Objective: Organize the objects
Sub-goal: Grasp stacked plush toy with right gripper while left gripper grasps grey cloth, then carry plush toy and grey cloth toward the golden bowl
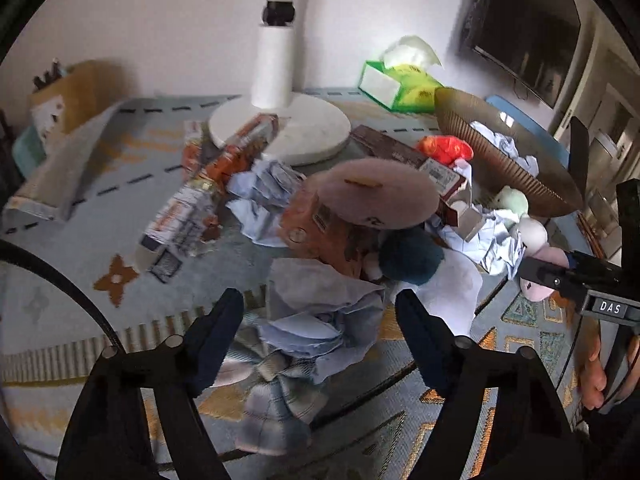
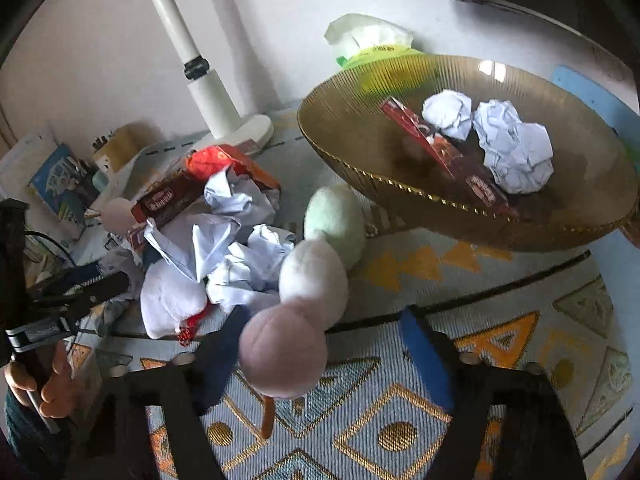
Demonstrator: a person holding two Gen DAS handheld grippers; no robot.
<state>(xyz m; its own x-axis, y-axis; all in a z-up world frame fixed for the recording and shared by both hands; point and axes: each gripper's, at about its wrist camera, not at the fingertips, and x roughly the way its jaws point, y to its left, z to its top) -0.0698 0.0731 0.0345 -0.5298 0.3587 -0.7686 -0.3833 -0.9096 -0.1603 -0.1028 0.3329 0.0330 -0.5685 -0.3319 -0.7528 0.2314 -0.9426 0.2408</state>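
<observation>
A wide, shallow ribbed bowl [image 2: 472, 216] of amber-brown translucent material with a gilt beaded rim sits on the patterned woven cloth of the worktop [image 2: 520, 340]. Inside it lie two crumpled white paper balls [image 2: 514, 156] and a flat dark-red carton [image 2: 444, 152]. Left of the bowl sprawls the heap: creased pale-blue paper [image 2: 236, 248], a soft plush caterpillar [image 2: 316, 276] in green, white and pink lobes, and a brown box [image 2: 172, 200] half buried. Behind the bowl a green tissue box [image 1: 400, 88] is partly hidden by its rim, and further left a smooth white lamp post [image 1: 276, 64] is cut off at the top. The right hand-held gripper [image 2: 320, 356] stands in front of the bowl, jaws apart around the pink end lobe; whether the pads press it I cannot tell. The left hand-held gripper [image 1: 320, 316], far left of the bowl, straddles crumpled paper wads [image 1: 320, 320] with visible gaps, open. The pile's centre is blurred
</observation>
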